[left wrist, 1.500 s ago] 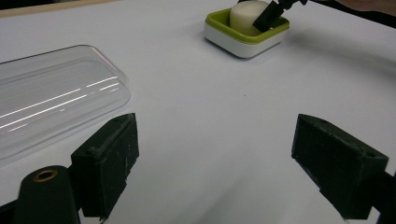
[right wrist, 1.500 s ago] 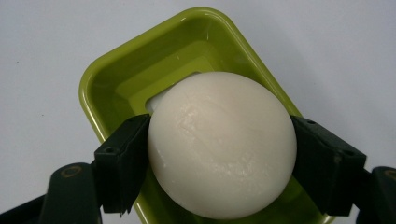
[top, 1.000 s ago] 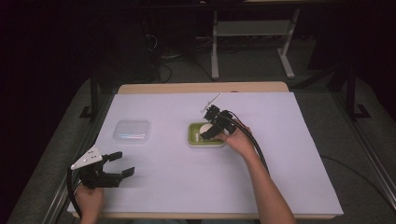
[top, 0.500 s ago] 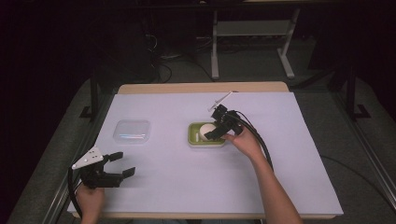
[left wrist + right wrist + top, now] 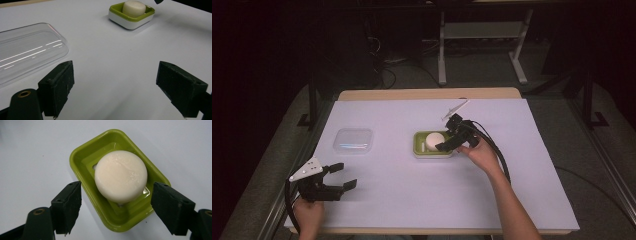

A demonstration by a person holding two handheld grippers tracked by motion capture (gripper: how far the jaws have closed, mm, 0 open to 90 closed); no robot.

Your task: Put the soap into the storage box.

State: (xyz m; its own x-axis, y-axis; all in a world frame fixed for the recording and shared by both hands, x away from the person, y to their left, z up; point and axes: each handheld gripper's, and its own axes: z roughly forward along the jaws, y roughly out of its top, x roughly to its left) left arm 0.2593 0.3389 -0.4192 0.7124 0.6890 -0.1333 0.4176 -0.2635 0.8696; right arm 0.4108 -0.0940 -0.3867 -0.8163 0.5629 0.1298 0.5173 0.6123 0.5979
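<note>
The right tongs (image 5: 447, 141) sit just right of the frame's centre in the high view, with jaws spread wide and nothing between them. In the right gripper view the two black jaws stand at the lower left and lower right of the frame, apart from the round white soap (image 5: 121, 176) that lies between and beyond them. The soap rests inside the green soap dish (image 5: 85, 157), which sits tilted across the middle of that frame on the white tabletop (image 5: 30, 147).

The left tongs (image 5: 339, 177) are at the lower left of the high view, also wide open and holding nothing. In the left gripper view a clear plastic lid (image 5: 27, 53) lies flat at the left edge, just beyond the left jaw, while the dish stands well apart at the upper right.
</note>
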